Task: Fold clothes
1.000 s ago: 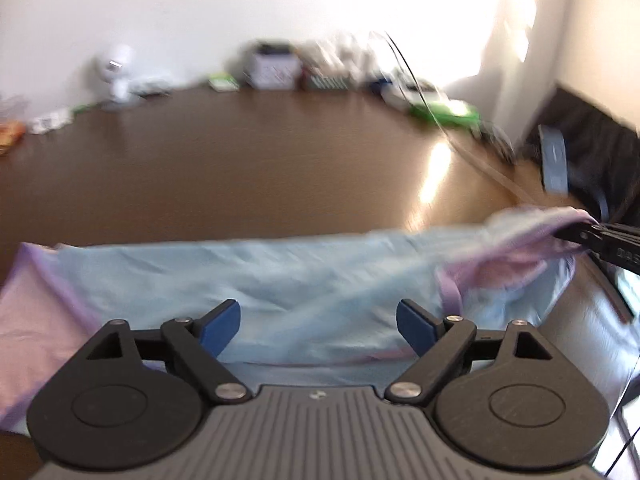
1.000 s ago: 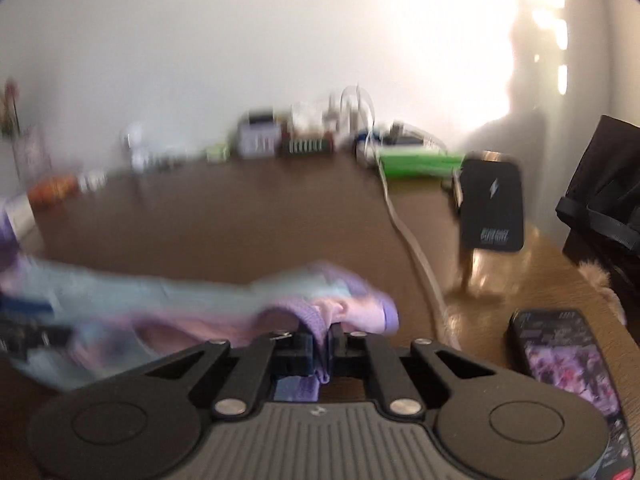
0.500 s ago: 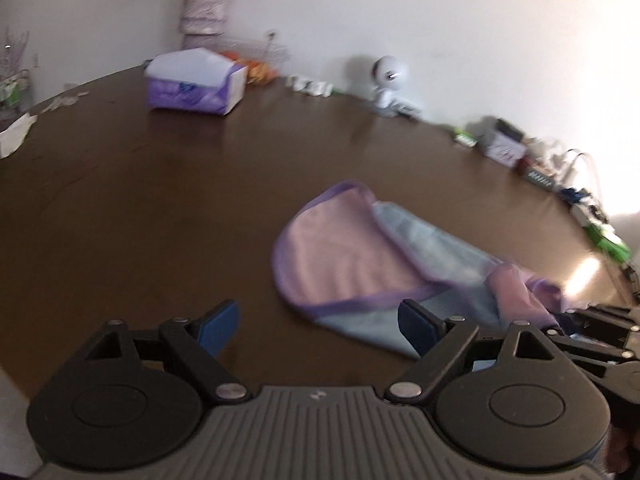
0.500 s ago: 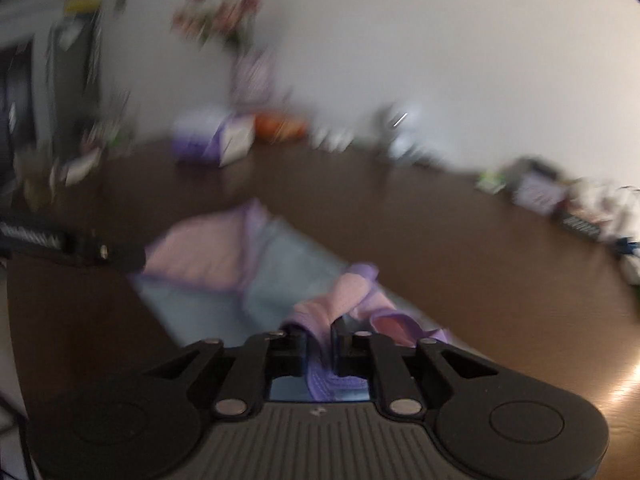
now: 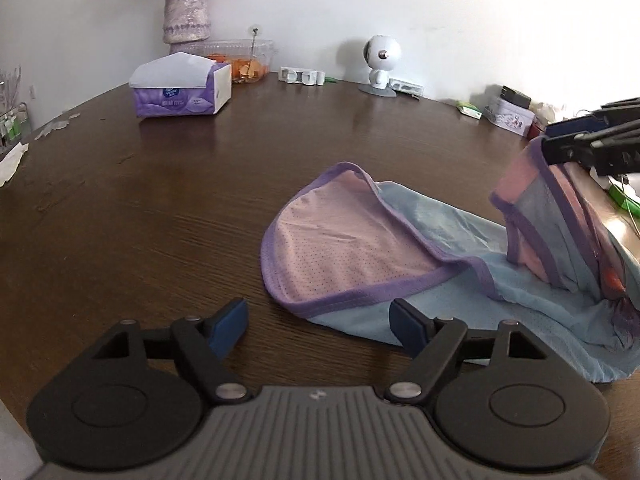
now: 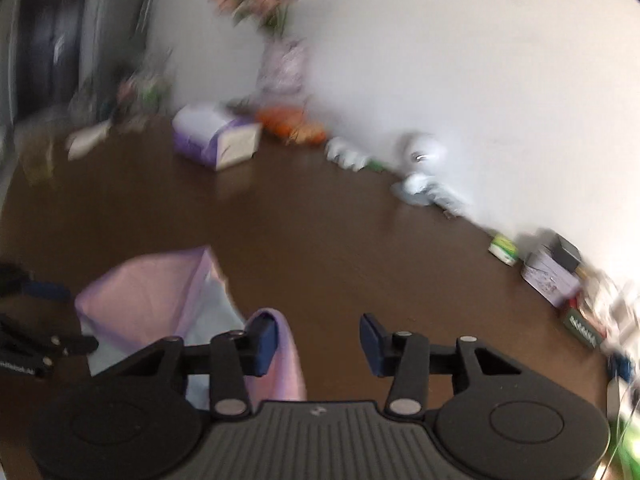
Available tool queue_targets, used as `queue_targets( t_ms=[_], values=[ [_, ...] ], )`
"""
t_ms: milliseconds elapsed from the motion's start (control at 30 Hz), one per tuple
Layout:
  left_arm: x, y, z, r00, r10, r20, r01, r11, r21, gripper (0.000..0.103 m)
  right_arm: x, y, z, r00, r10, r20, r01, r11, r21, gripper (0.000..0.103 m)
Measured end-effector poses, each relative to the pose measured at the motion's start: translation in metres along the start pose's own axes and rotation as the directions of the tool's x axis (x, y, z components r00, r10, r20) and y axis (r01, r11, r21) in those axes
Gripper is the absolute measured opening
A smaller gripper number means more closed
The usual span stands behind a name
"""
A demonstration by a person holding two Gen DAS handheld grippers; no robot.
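Note:
A pink and light-blue garment with purple trim (image 5: pixel 360 248) lies on the dark wooden table (image 5: pixel 160 200), its left end folded over flat. My left gripper (image 5: pixel 318 326) is open and empty just in front of the garment's near edge. My right gripper (image 6: pixel 318 338) is open; a pink flap of the garment (image 6: pixel 286 360) drapes against its left finger. In the left wrist view the right gripper (image 5: pixel 592 144) hovers at the right edge with the garment's right end (image 5: pixel 536 216) still raised under it.
A purple tissue box (image 5: pixel 180 88), a vase of flowers (image 5: pixel 186 16), a container of orange food (image 5: pixel 244 60) and a small white camera (image 5: pixel 380 64) stand along the table's far edge. Small boxes (image 5: pixel 508 114) sit at the back right.
My right gripper has opened and let go of the garment after carrying its end leftward over the rest. Both views have swung left. My left gripper stayed open.

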State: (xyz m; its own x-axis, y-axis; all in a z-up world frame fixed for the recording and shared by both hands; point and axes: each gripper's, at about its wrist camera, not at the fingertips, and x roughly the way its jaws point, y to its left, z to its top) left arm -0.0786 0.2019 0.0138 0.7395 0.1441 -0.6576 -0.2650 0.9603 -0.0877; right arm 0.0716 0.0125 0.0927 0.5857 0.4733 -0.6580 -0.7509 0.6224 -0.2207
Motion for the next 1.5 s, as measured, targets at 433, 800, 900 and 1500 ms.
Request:
queue_targets(
  t_ms=[433,800,900,1500],
  values=[
    [-0.002,-0.006,0.003,0.998,-0.058,-0.017,0.058,0.997,0.041,0.081,-0.008,0.123,-0.023,0.989,-0.101,-0.105,0.040,0.881,-0.471,0.060],
    [-0.009,0.006,-0.004,1.000,-0.022,0.016,0.023,0.999,-0.050,0.080,-0.005,0.033,0.064,0.913,0.163,-0.375,-0.282,0.914,-0.290,0.076],
    [-0.002,0.006,0.003,1.000,-0.010,0.006,0.010,0.999,-0.047,0.075,0.023,0.004,0.065,0.923,0.301,-0.239,-0.340,0.929,-0.144,0.074],
    [0.093,-0.056,0.108,0.988,-0.154,-0.035,0.158,0.966,0.206,0.003,0.097,-0.067,0.012,0.981,0.156,-0.113,-0.130,0.968,0.215,0.001]
  ],
)
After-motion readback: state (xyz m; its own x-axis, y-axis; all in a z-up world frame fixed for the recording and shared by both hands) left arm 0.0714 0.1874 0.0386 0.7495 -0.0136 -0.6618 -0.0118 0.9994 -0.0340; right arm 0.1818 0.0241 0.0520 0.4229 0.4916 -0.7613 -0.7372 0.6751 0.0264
